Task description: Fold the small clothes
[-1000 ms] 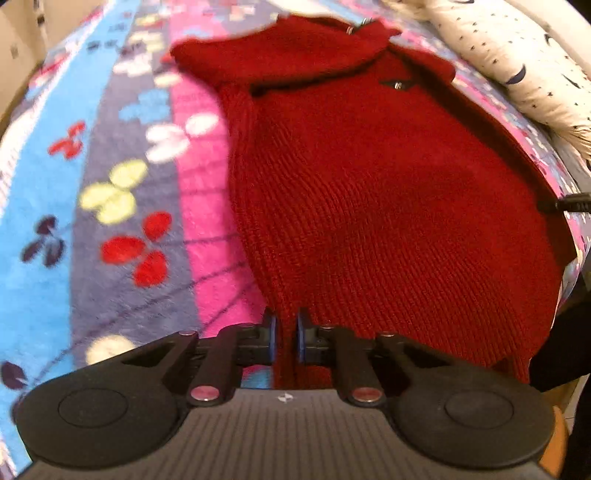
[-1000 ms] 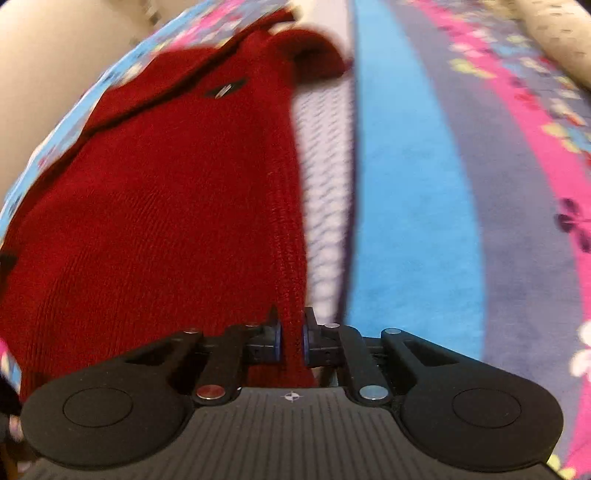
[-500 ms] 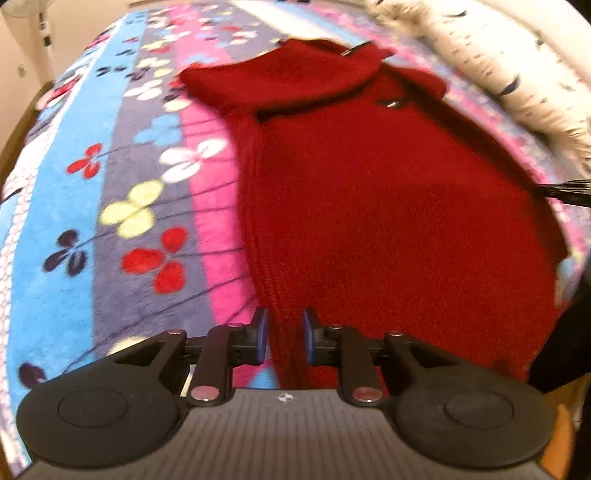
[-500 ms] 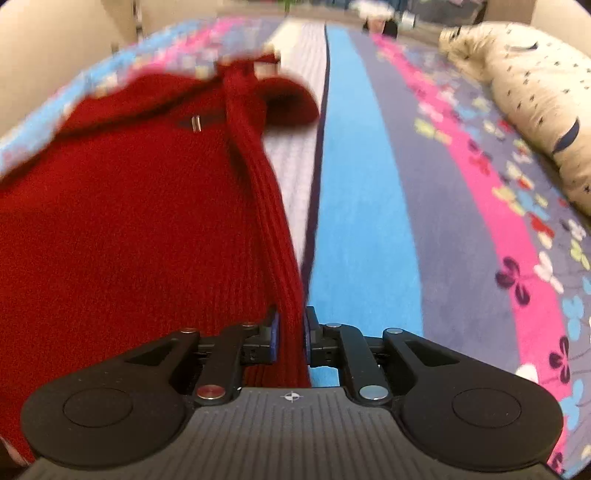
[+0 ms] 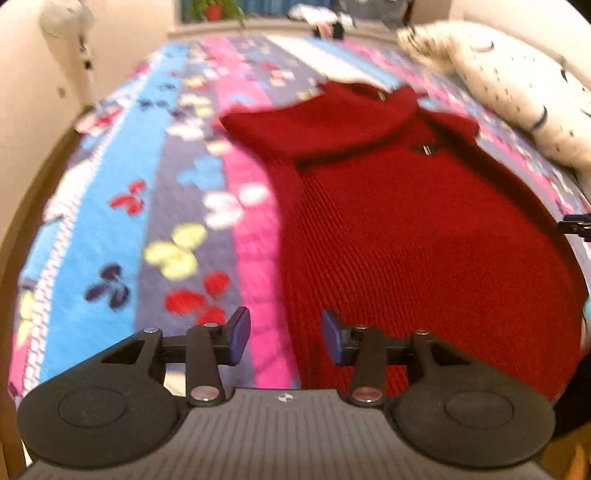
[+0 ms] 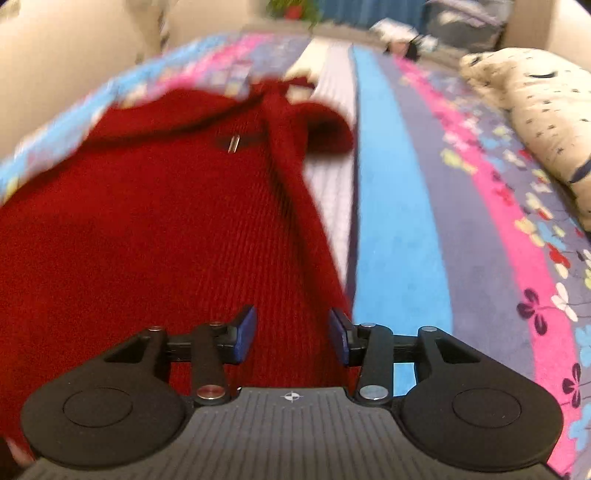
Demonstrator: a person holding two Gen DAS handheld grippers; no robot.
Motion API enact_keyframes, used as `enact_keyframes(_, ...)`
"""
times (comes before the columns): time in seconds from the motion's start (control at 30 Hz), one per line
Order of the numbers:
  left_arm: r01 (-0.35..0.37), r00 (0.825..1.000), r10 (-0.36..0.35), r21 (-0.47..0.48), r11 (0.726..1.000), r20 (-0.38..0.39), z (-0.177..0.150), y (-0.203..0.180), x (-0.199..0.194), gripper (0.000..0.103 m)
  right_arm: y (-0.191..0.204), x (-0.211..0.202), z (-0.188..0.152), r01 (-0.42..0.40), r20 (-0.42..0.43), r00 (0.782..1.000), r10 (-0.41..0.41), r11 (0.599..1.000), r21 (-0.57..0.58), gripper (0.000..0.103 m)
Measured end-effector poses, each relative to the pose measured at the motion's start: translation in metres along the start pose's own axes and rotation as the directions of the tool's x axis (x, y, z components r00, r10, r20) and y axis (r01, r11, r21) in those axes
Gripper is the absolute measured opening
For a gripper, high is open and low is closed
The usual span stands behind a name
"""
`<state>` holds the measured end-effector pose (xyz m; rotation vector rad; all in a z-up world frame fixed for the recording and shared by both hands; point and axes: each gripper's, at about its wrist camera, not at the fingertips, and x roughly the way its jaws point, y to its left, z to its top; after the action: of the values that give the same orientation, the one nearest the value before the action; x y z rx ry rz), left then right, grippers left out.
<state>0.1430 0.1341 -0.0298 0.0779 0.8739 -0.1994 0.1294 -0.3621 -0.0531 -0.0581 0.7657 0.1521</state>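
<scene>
A small dark red knit sweater [image 5: 406, 229] lies flat on a striped floral blanket [image 5: 122, 206], collar at the far end. My left gripper [image 5: 284, 338] is open, raised over the sweater's near left hem corner, holding nothing. In the right wrist view the sweater [image 6: 147, 236] fills the left side. My right gripper [image 6: 291, 338] is open above its near right edge, holding nothing. The right gripper's tip also shows at the right edge of the left wrist view [image 5: 576, 225].
A white patterned pillow [image 5: 524, 88] lies at the far right of the bed; it also shows in the right wrist view [image 6: 535, 110]. A wooden bed frame edge [image 5: 22, 206] runs along the left. Cluttered items [image 6: 402, 33] sit beyond the bed's far end.
Both grippers were shut on the sweater's near hem corners. Both have opened, let go of the hem and lifted away. The sweater now lies flat.
</scene>
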Motion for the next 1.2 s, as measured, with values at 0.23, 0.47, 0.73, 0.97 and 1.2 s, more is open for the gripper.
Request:
enact_keyframes(0.23, -0.034, 0.984, 0.023, 0.059, 0.998, 0.178, 0.021, -0.028, -0.016, 0.050, -0.004, -0.003, 0.037, -0.038, 0.217, 0.976, 0.008, 0.990, 0.133, 0.052)
enact_keyframes(0.47, -0.033, 0.965, 0.020, 0.044, 0.999, 0.260, 0.069, -0.084, -0.020, 0.049, -0.005, 0.015, 0.077, -0.082, 0.331, 0.944, -0.016, 0.956, 0.282, 0.052)
enact_keyframes(0.73, -0.082, 0.946, 0.043, 0.108, 0.991, 0.322, 0.149, -0.164, 0.015, 0.065, -0.007, 0.065, 0.117, -0.058, 0.288, 0.955, -0.066, 0.914, 0.402, 0.052)
enact_keyframes(0.97, -0.128, 0.938, 0.095, 0.080, 0.989, 0.333, 0.226, -0.211, 0.095, 0.064, -0.026, 0.073, 0.138, 0.065, 0.307, 0.926, -0.221, 0.893, 0.444, 0.028)
enact_keyframes(1.2, -0.105, 0.963, 0.083, 0.073, 0.992, 0.258, 0.279, -0.241, 0.209, 0.063, -0.066, 0.075, 0.132, 0.102, 0.254, 0.919, -0.302, 0.803, 0.587, 0.002)
